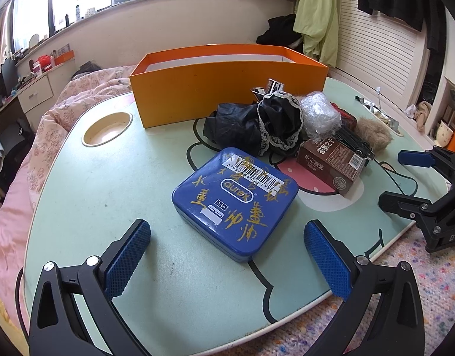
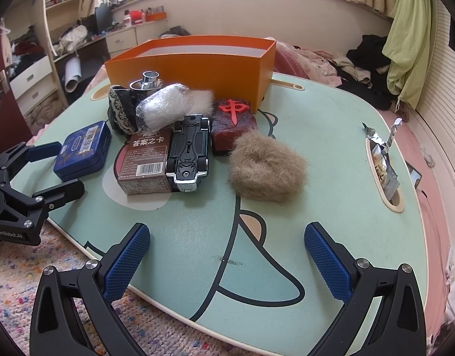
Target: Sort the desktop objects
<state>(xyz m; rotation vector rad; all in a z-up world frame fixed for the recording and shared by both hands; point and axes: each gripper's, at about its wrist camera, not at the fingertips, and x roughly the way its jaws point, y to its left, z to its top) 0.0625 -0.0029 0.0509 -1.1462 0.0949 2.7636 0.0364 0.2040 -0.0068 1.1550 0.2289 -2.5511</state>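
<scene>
Counting one blue tin (image 1: 234,200), one orange box (image 1: 224,81), two hand-held grippers (image 1: 227,255).

**Black claws with blue pads**

The left claw (image 1: 227,255) has matte black angular arms with triangular cut-outs and silver round screws at the joints. Its fingers (image 1: 126,258) carry blue pads with a fine knurled diamond texture. The right claw (image 2: 227,255) is built the same way: black frame, silver screws, blue textured pads. White lettering marks the side of each black body.
</scene>
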